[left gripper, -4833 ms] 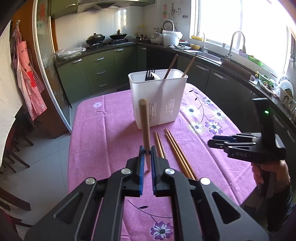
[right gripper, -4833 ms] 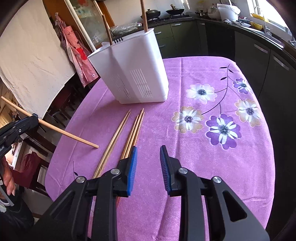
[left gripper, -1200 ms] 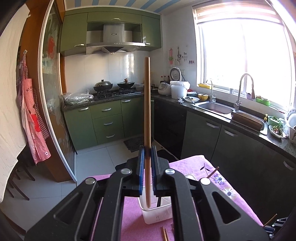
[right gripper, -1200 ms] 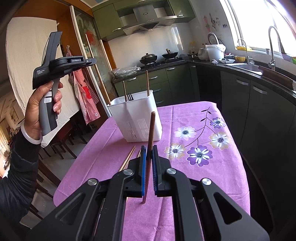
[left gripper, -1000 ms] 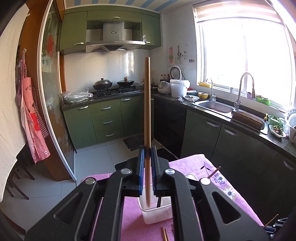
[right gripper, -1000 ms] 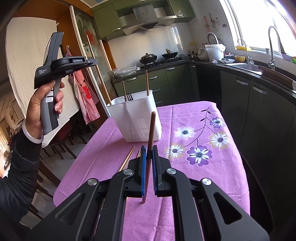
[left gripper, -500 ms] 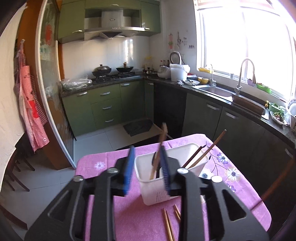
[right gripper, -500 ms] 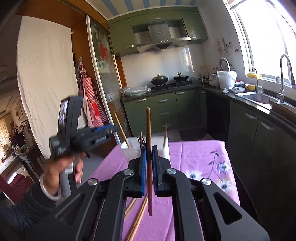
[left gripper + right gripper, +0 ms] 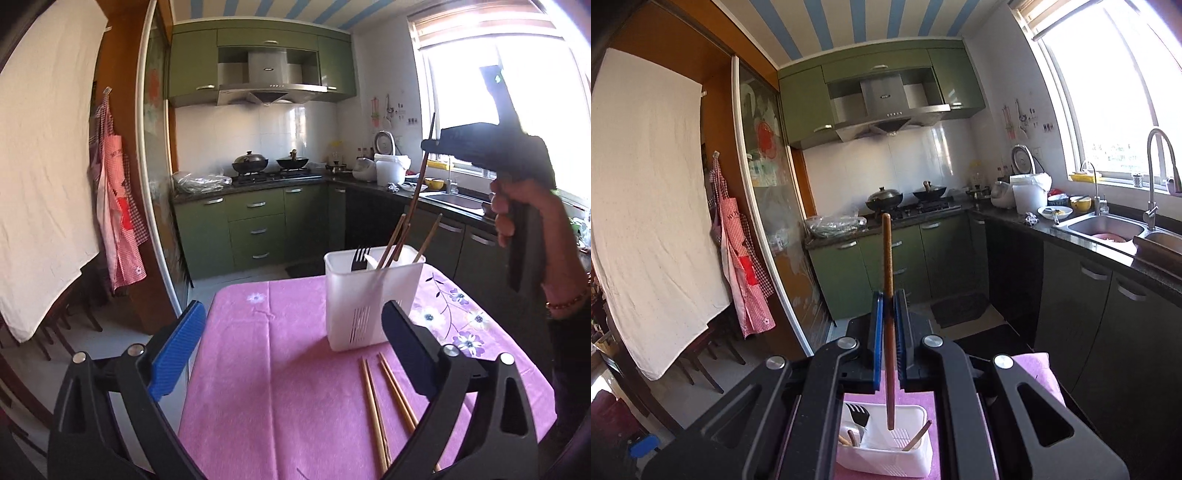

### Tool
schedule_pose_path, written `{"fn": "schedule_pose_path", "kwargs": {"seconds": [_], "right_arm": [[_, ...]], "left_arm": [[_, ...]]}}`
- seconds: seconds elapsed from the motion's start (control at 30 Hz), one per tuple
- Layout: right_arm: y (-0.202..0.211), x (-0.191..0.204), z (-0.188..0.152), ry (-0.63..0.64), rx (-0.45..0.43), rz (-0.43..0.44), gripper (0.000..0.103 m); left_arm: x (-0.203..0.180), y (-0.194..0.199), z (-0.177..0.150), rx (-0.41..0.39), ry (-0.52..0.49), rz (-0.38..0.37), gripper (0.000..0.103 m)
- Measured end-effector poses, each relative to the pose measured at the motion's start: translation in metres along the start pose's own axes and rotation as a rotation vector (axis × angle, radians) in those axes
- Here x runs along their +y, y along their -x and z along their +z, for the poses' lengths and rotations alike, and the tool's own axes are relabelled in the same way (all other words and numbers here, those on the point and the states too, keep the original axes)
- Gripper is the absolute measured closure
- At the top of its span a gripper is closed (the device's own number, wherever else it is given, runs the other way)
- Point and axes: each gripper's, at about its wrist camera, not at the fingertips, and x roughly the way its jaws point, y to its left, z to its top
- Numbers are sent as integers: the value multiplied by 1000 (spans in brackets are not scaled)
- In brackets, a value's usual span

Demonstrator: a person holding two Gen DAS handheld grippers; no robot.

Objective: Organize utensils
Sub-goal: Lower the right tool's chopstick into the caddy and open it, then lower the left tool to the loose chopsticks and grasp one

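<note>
One chopstick [image 9: 888, 295] clamped in right hand-held gripper [image 9: 887, 332], above white caddy [image 9: 908, 458]

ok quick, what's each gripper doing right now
left gripper: open, jaws just opened, nothing between them
right gripper: shut on a chopstick above the white utensil holder

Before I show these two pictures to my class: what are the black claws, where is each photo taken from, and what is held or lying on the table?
No robot: a person holds a two-finger gripper in each hand, each with a camera looking along its fingers. In the left camera's picture, the left gripper is open and empty; its jaws have just been opening. Loose chopsticks lie on the pink tablecloth near a white utensil holder. The right gripper pinches one chopstick upright above that holder.
</note>
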Motion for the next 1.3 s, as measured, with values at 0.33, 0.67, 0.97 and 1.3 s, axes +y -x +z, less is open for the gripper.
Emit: {"fn": "schedule_pose_path", "kwargs": {"seconds": [0.33,0.67,0.97,1.3], "right_arm": [[-29,2,-41,36,111,-7,90],[103,-2,-83,97,26,4,78],[112,-49,-196,14,274,-90,78],[98,-73,-228,-58,362,-86,76]], "left_arm": [[0,-24,-20,146,15,-52,10],[-29,-56,-33,270,-34,-106,10],[-58,-133,-53,499,-21,-166,29],[-71,-167,-76,623,-28,-165,41]]}}
